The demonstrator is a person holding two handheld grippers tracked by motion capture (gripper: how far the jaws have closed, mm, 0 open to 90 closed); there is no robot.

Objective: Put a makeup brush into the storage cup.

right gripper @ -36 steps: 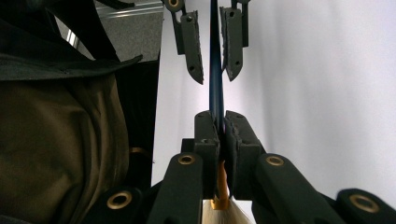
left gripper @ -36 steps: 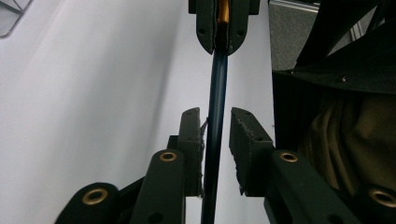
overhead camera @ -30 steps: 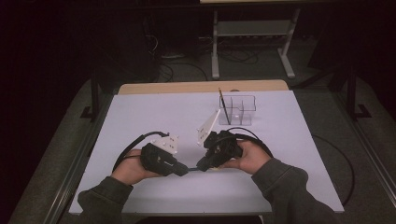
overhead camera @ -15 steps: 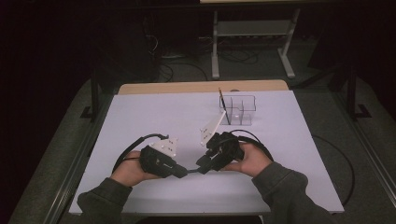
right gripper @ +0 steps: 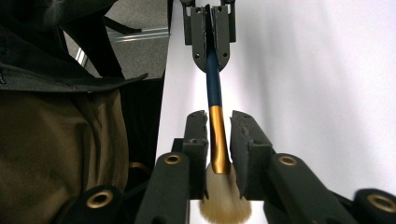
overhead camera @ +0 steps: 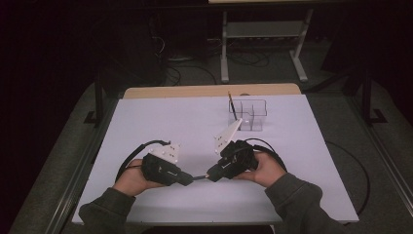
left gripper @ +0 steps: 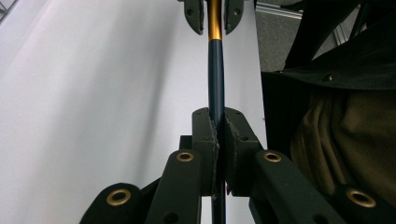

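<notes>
My left gripper [left gripper: 217,140] clamps the blue handle of the brush [right gripper: 215,112]; my right gripper [right gripper: 218,140], jaws just closing, flanks its gold ferrule, apparently not pressing. The brush runs left-right between the 2, above the table's [overhead camera: 160,122] near edge.

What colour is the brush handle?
Dark blue, with a gold ferrule; the brush handle shows best in the right gripper view.

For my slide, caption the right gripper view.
Right hand-held gripper straddles brush at its gold ferrule, jaws just closing; left hand-held gripper clamps the blue handle.
</notes>
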